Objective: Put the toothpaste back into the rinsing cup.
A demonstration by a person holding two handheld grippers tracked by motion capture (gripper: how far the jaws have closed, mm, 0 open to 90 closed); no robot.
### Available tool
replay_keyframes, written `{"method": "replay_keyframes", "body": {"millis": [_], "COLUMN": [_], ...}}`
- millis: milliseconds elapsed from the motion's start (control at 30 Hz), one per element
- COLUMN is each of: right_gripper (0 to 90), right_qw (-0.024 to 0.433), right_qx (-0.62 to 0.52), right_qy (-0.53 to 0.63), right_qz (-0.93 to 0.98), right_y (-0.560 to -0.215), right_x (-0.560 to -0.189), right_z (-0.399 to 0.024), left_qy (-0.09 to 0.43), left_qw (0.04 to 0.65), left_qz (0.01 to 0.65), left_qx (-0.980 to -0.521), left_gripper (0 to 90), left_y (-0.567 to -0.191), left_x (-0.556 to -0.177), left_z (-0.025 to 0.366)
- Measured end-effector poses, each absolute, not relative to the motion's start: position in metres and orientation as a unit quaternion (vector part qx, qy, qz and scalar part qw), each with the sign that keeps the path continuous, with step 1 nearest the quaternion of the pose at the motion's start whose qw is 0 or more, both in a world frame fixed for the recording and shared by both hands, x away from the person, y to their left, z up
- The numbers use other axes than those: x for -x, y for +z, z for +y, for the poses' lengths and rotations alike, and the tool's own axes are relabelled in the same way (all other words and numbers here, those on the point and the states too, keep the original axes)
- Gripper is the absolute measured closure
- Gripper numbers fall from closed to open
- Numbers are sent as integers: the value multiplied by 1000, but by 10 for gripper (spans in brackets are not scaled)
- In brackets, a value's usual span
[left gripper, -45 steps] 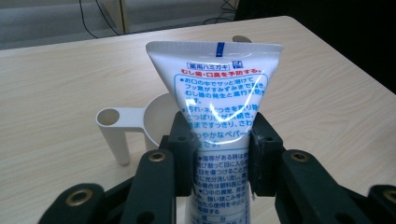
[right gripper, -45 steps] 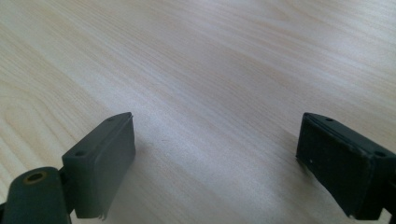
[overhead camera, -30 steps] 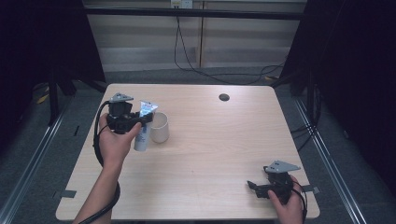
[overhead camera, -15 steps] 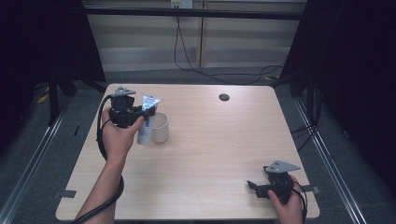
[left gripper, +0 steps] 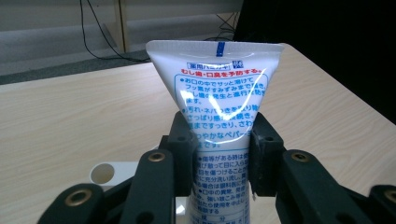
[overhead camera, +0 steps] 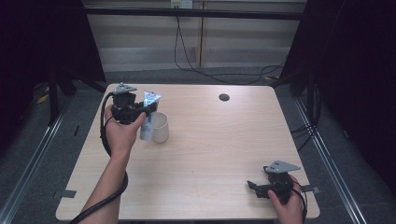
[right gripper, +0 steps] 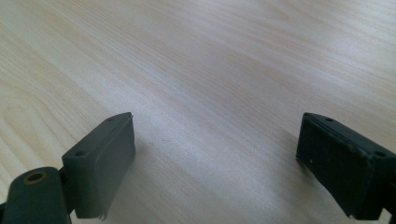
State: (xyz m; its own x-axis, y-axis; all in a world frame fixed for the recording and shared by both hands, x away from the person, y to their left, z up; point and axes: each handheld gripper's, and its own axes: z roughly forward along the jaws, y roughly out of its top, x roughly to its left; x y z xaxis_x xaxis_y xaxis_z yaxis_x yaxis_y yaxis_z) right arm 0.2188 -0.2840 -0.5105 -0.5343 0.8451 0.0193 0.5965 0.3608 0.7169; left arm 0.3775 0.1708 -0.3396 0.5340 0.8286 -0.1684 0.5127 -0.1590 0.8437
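A white toothpaste tube (overhead camera: 150, 105) with blue and red print stands upright, crimped flat end up, in my left gripper (overhead camera: 145, 111). In the left gripper view both pads press on the tube (left gripper: 219, 88) at its middle, so my left gripper (left gripper: 219, 158) is shut on it. The tube's lower end hangs just left of a white cup (overhead camera: 161, 133) on the table; I cannot tell whether they touch. Part of the cup (left gripper: 109, 173) shows behind the left jaw. My right gripper (overhead camera: 254, 185) rests near the front right corner, open over bare wood (right gripper: 215, 163).
The light wooden table (overhead camera: 219, 140) has a small dark round disc (overhead camera: 224, 97) near its far edge. Black cables trail on the grey floor beyond the table. Dark curtains stand on both sides.
My left gripper has lifted slightly and shifted toward the far side with the tube still in it. The cup and the right gripper have not moved.
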Motion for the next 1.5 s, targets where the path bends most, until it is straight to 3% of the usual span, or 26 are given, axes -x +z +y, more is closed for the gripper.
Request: {"method": "replay_keyframes", "body": {"millis": [1500], "right_gripper": [110], "right_qw": [179], "right_qx": [-448], "right_qy": [346], "right_qz": [805], "right_y": [-510], "right_x": [-219], "right_z": [-284], "left_qy": [185], "left_qw": [494], "left_qz": [473], "left_qx": [-705], "left_gripper": [671], "left_y": [-356], "left_x": [-409], "left_z": [167]}}
